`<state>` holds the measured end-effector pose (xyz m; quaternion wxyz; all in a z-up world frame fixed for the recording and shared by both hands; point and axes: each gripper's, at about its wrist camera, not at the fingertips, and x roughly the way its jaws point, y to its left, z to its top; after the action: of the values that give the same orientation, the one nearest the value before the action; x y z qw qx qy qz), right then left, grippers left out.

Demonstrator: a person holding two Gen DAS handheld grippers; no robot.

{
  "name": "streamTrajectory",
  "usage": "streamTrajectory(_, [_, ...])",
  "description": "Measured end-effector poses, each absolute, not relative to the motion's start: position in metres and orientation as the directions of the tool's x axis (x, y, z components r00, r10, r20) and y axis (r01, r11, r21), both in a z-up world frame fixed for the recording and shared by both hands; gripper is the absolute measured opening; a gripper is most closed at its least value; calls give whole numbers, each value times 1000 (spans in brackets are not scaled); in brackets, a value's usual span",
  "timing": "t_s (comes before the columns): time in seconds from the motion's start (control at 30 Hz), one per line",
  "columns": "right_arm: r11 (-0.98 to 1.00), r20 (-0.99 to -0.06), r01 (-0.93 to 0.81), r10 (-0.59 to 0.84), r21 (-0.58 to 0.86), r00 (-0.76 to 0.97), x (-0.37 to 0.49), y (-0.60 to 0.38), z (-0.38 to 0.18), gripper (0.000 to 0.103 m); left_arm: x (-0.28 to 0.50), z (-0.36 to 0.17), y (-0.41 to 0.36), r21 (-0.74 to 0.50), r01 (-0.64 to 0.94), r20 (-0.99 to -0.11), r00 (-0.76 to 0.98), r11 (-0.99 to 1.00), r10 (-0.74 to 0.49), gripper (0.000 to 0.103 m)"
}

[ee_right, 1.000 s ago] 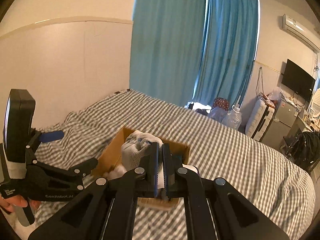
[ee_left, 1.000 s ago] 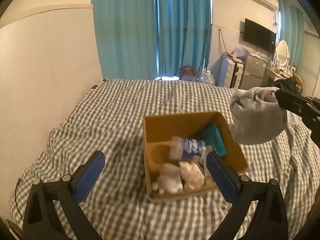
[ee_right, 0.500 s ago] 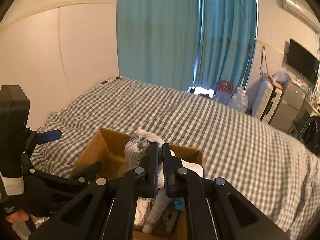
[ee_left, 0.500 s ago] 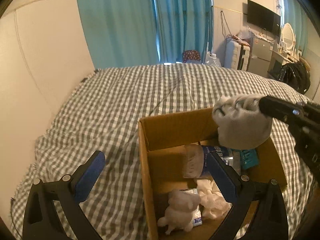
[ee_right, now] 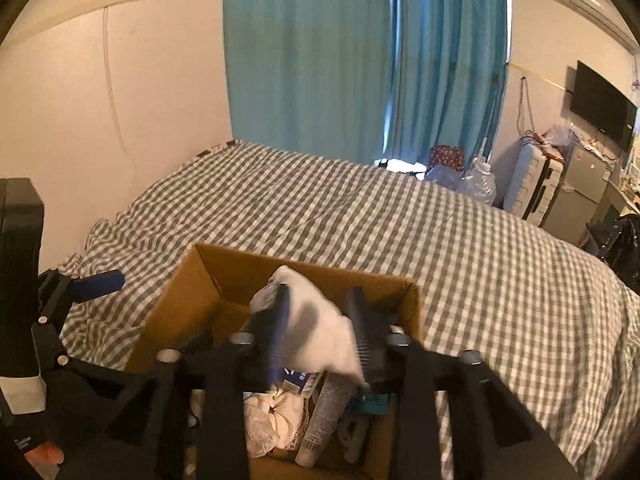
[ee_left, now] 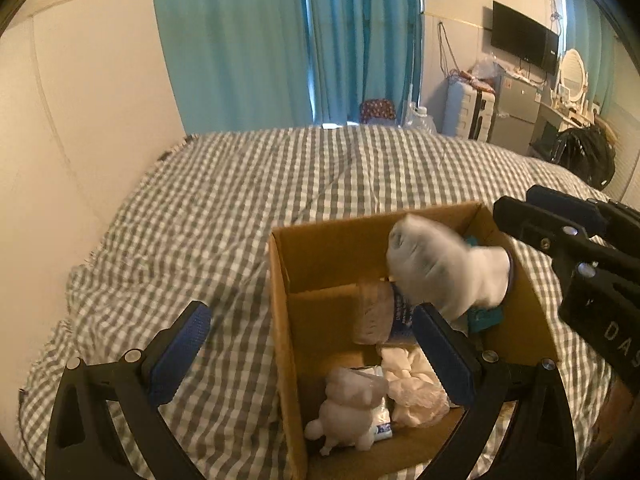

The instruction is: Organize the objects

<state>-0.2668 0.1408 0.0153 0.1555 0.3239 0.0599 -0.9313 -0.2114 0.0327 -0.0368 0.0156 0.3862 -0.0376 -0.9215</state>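
An open cardboard box (ee_left: 280,280) sits on the checked bed. It holds a white tube (ee_left: 374,314), a teal item (ee_left: 484,318), white cloth (ee_left: 416,392) and a small white plush toy (ee_left: 348,412). A rolled grey-white sock (ee_left: 444,272) is blurred over the box, just off my right gripper (ee_right: 320,320), whose jaws stand apart around it (ee_right: 320,336). My left gripper (ee_left: 312,352) is open and empty at the box's near left wall. The box also shows in the right wrist view (ee_right: 172,320).
The checked bedspread (ee_left: 240,200) surrounds the box. A cream wall (ee_left: 80,120) runs along the left and teal curtains (ee_left: 300,40) hang behind. A suitcase (ee_left: 464,108), a fridge and a TV stand at the far right.
My right gripper has moved over the box and its jaws have opened; the sock is slipping free and dropping toward the box. My left gripper has come closer to the box.
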Motion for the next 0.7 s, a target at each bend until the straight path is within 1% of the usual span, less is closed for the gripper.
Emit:
streamTrajectory(0.13, [-953, -590, 301, -234, -17, -773, -250, 152, 44, 38, -192, -7, 36, 85, 8, -680, -730, -996, -63, 103])
streamTrajectory(0.17, [-955, -580, 296, -232, -15, -780, -246, 155, 52, 41, -188, 2, 37, 85, 7, -671, -739, -996, -63, 103])
streamTrajectory(0.3, [-961, -537, 275, -221, -21, -814, -219, 170, 88, 48, -157, 40, 45, 105, 9, -613, -787, -994, -72, 103])
streamTrajectory(0.37, [-964, -511, 266, -214, -30, -832, -203, 178, 106, 53, -142, 59, 50, 108, 11, -584, -809, -994, -72, 103])
streamTrajectory(0.5, [-965, -466, 261, -217, -31, -858, -168, 193, 136, 58, -114, 87, 59, 96, 6, -540, -840, -995, -57, 103])
streamTrajectory(0.7, [-971, -383, 234, -202, -39, -901, -106, 220, 174, 71, -67, 119, 79, 71, -38, -487, -874, -997, -1, 103])
